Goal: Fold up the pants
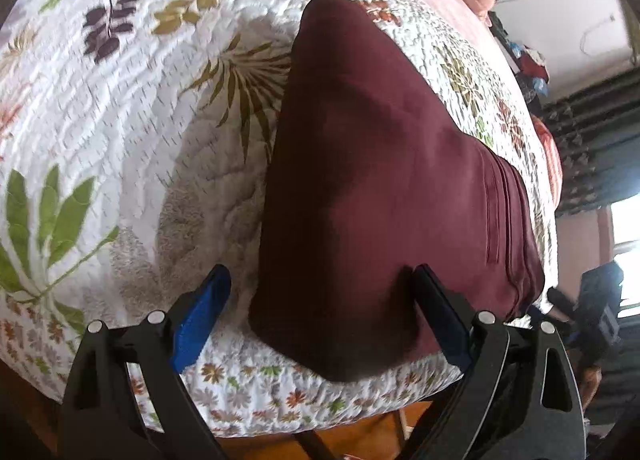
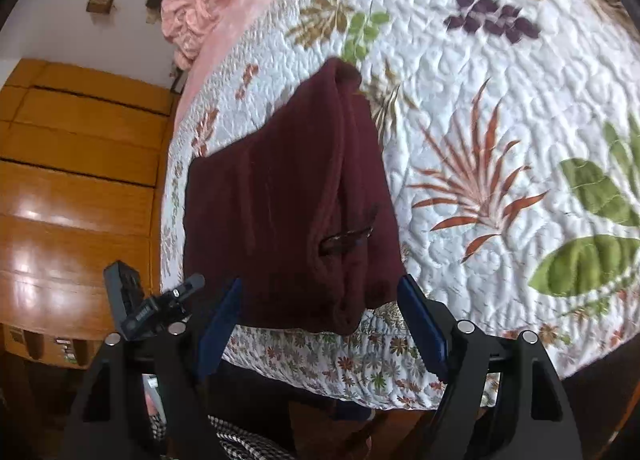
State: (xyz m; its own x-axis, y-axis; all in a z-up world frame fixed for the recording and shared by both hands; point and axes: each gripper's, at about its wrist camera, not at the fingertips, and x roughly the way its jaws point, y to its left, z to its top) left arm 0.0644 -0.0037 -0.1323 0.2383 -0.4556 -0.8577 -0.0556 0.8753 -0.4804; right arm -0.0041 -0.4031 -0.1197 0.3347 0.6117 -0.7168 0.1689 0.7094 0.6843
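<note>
Item: maroon pants (image 1: 384,188), lying folded into a compact, layered bundle near the edge of a bed, on a white quilted bedspread (image 1: 132,132) printed with leaves and flowers. Layered edges run down the bundle in the right wrist view, and a small slit-like opening, perhaps a pocket, shows on the top layer. Left gripper (image 1: 320,312): jaws apart, straddling the near corner of the bundle, pads not pressing. Right gripper (image 2: 320,316): jaws wide, the near edge of the bundle between them, cloth not clamped. Progress, as judged: folding appears largely complete; at most a final fold or smoothing remains. Writing: no brand, label or legible text on the pants or bedspread.
</note>
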